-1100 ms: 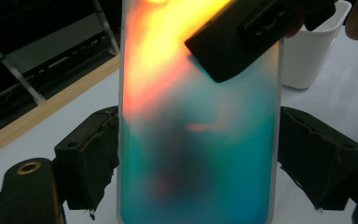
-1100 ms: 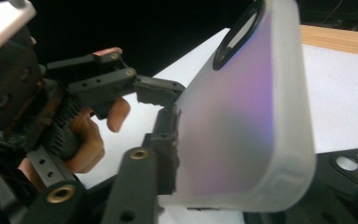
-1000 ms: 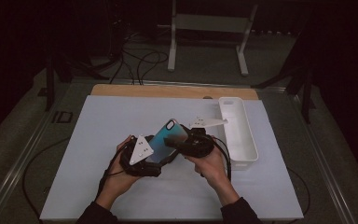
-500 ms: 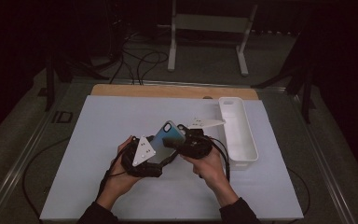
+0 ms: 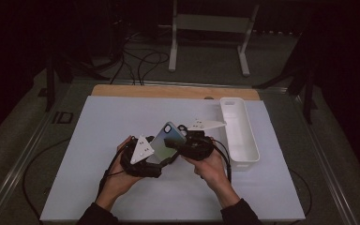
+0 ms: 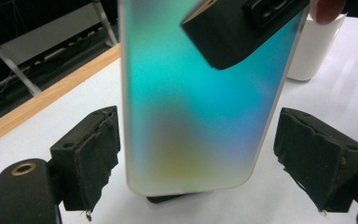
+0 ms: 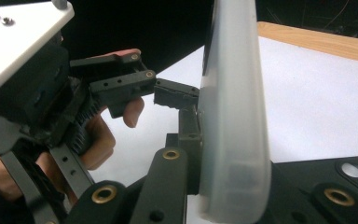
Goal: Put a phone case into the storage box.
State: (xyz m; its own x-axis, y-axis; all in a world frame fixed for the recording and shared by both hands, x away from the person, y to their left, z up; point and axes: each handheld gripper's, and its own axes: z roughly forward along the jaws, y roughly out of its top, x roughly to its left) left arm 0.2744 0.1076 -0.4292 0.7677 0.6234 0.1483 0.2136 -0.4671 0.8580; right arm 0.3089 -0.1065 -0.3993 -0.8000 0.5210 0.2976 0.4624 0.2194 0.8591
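Observation:
A phone (image 5: 165, 139) with a teal-to-blue gradient back is held up over the white table, tilted. My right gripper (image 5: 174, 142) is shut on its upper part; one black jaw presses the back in the left gripper view. In the right gripper view the phone (image 7: 233, 116) stands edge-on between my right gripper's (image 7: 235, 186) jaws. My left gripper (image 6: 196, 140) is open, with its pads (image 6: 91, 154) standing off both long edges of the phone (image 6: 191, 107), a gap on each side. In the high view my left gripper (image 5: 161, 158) sits at the phone's lower end.
A long white tray (image 5: 239, 136) lies to the right of the hands. A wooden strip (image 5: 168, 91) runs along the table's far edge. Behind it are a metal stand (image 5: 211, 28) and floor cables. Cables trail from both grippers.
Both hands and the phone stay almost where they were over the middle of the table; no clear shift shows in the high view.

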